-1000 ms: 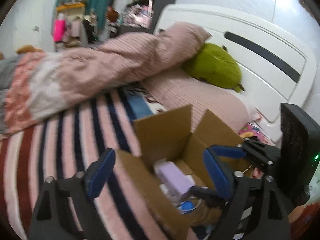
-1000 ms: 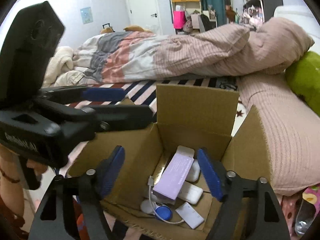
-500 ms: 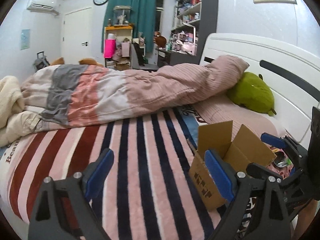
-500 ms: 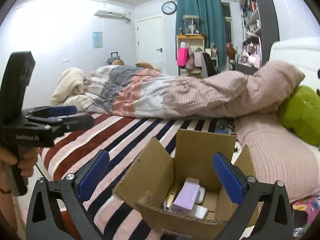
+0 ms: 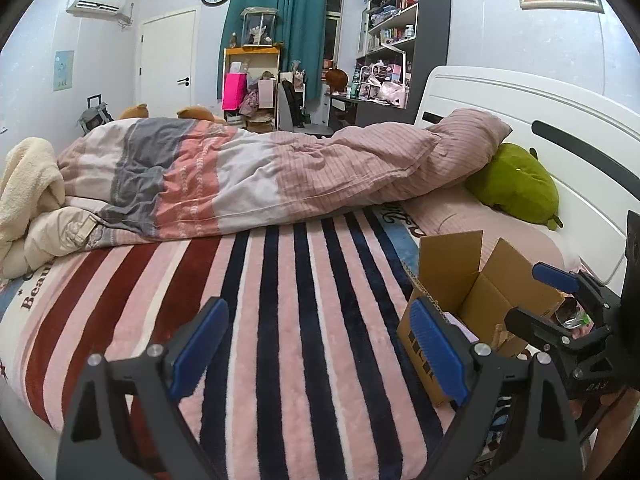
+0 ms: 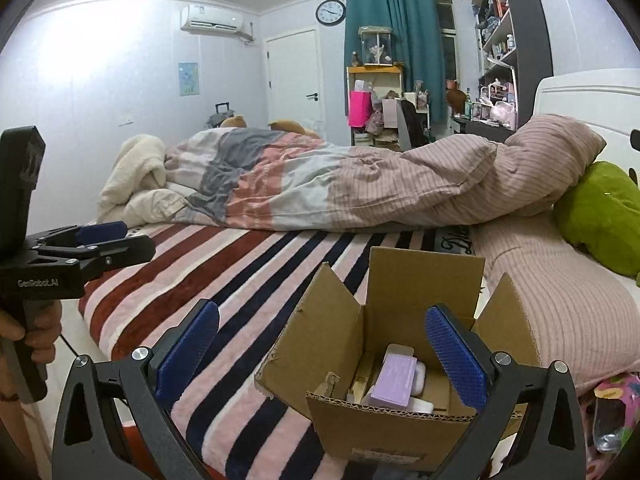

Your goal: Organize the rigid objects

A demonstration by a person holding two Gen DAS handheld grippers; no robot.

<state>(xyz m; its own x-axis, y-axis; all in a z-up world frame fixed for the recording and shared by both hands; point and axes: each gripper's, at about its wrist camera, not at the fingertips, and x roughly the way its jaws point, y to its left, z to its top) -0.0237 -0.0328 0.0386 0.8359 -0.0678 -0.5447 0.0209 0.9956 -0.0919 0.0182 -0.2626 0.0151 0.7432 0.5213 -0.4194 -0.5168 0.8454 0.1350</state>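
Observation:
An open cardboard box (image 6: 340, 344) stands on the striped blanket near the bed's front edge; it also shows at the right of the left wrist view (image 5: 472, 280). Inside it lie a purple box (image 6: 394, 378) and small white cases (image 6: 419, 374). My right gripper (image 6: 320, 350) is open and empty, held back from and above the cardboard box. My left gripper (image 5: 318, 344) is open and empty over the blanket, left of the cardboard box. The left gripper also shows in the right wrist view (image 6: 100, 236), and the right gripper shows in the left wrist view (image 5: 556, 292).
A striped blanket (image 5: 280, 300) covers the bed. A rolled quilt (image 5: 260, 176) lies across the back, a green plush (image 5: 516, 184) and a pink pillow (image 6: 560, 300) by the white headboard (image 5: 540, 120). Shelves and a desk stand behind.
Both grippers have pulled up and back from the cardboard box, which now looks smaller and farther. Both stay open and empty.

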